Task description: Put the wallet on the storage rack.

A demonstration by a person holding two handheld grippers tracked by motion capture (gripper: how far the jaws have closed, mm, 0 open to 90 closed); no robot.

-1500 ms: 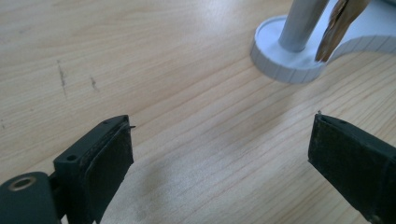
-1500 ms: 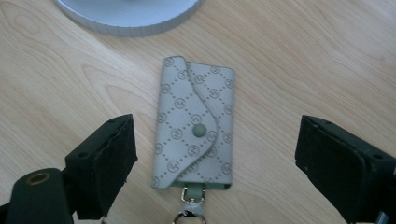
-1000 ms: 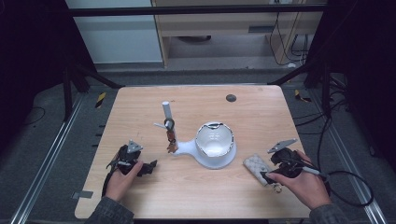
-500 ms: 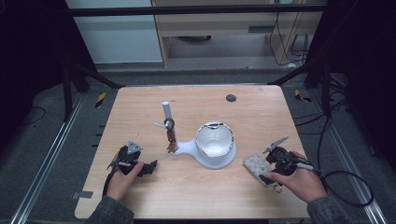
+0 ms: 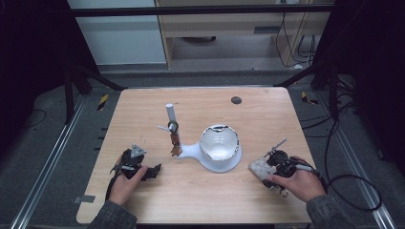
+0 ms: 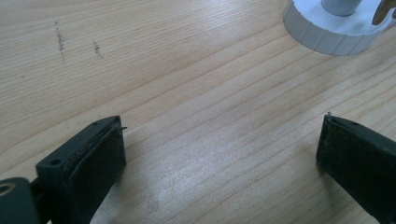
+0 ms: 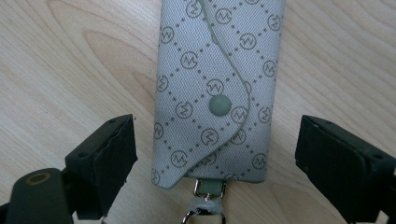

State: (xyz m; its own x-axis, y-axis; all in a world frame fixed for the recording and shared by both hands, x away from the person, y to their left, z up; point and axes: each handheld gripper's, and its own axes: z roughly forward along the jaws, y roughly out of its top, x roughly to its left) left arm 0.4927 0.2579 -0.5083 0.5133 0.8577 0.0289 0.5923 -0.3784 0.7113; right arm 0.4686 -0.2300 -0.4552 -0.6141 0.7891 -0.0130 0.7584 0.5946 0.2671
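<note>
Right gripper view: right tool (image 7: 212, 158) gapes astride pouch (image 7: 217, 88); left tool (image 6: 224, 158) apparently open near stand (image 6: 334, 28).

Overhead forward-down; fingers' cameras close, tableward

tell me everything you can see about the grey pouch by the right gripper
The grey pouch is a small flat key case of woven-looking fabric, printed with a diamond grid of dots and round logos. A curved flap is closed with a grey-green snap button. A metal clasp and ring hang from its near end. It lies flat on the wooden table, right of the white stand. The right hand-held gripper straddles it, jaws open with gaps either side, not touching.
</note>
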